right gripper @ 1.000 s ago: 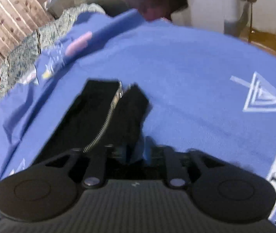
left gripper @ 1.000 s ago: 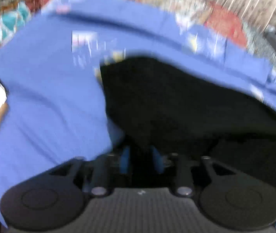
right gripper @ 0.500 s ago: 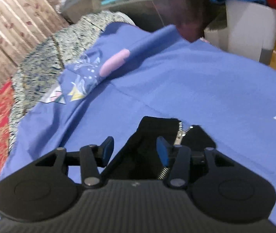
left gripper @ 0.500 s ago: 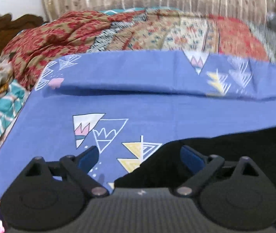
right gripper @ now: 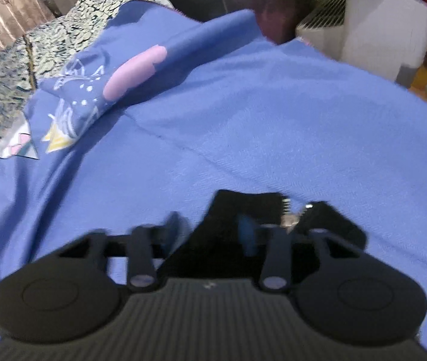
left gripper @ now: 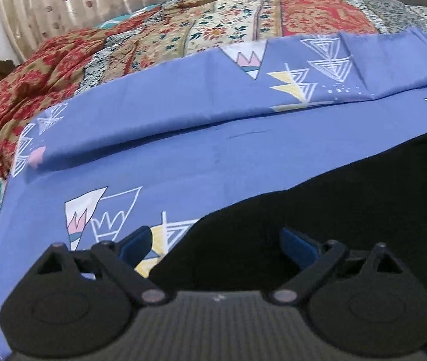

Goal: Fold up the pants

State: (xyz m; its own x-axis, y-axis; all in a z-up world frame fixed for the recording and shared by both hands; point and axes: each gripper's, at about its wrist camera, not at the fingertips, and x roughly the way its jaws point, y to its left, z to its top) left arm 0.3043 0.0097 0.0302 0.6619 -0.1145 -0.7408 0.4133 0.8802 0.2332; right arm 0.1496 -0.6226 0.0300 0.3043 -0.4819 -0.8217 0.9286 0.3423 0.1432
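Observation:
Black pants [left gripper: 333, 210] lie flat on a blue patterned bedsheet [left gripper: 183, 156]. In the left wrist view they fill the lower right, and my left gripper [left gripper: 216, 243] is open just above their left edge, holding nothing. In the right wrist view the pants' waist end [right gripper: 243, 210] with a metal zipper [right gripper: 288, 210] lies right in front of my right gripper [right gripper: 210, 228], which is open and empty over it.
A red and cream floral quilt [left gripper: 183, 30] is bunched behind the sheet, with curtains beyond. A folded-over edge of the sheet [right gripper: 141, 72] lies ahead on the right wrist side. A white bin [right gripper: 387, 27] stands off the bed's far right.
Both grippers were shut on the pants a second ago, then opened and let the cloth go onto the sheet. Both have since drawn back a little from the pants.

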